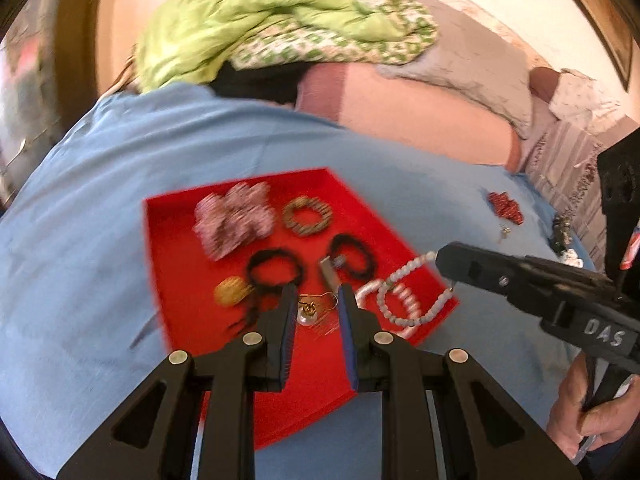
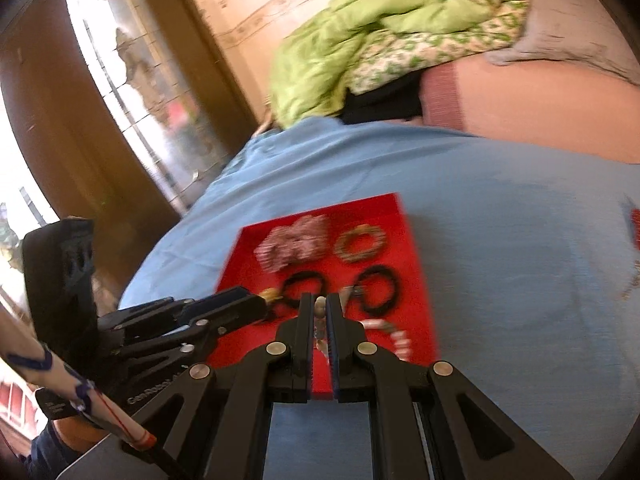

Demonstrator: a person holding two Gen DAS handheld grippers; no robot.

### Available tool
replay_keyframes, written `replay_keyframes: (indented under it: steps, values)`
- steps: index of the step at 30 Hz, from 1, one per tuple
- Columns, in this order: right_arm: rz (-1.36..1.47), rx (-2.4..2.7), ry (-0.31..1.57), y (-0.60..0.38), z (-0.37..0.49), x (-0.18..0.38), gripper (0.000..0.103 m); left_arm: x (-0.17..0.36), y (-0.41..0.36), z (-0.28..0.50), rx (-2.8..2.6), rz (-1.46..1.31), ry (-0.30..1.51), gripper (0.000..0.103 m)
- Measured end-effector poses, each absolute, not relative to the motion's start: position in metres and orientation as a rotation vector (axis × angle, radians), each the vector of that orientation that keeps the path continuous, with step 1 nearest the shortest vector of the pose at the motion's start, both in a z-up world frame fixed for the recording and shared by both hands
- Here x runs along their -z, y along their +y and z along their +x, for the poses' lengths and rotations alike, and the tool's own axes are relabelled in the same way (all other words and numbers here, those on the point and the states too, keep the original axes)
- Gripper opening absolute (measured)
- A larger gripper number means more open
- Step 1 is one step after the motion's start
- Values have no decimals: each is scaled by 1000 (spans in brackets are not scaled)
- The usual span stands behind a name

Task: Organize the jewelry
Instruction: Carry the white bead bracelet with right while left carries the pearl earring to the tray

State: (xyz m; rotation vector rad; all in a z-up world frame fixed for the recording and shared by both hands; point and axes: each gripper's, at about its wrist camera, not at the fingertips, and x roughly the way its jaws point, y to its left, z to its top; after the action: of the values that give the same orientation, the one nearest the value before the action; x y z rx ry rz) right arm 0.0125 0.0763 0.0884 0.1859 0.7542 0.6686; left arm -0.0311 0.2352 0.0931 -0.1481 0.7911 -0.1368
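While the left gripper [image 1: 317,298] hangs part open over a gold earring [image 1: 310,309] on the red tray [image 1: 172,240], the right gripper [image 2: 319,306] pinches the white bead necklace [image 1: 404,298]; beyond lie black bangles [image 1: 276,270]

home bedroom | bed sheet [image 1: 200,152] | quilt [image 1: 248,24] (rumpled) | door [image 2: 60,120]

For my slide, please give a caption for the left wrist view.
Left gripper open above a gold earring on the red tray; right gripper holds a white bead necklace.
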Motion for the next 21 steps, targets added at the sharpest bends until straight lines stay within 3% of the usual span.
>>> replay_keyframes:
  steps: [8, 21]
  values:
    - [213, -813, 824, 127, 5, -64, 7, -67, 269, -42, 47, -170, 868, 20]
    - [191, -713, 922, 118, 27, -26, 7, -51, 258, -30, 53, -125, 925, 20]
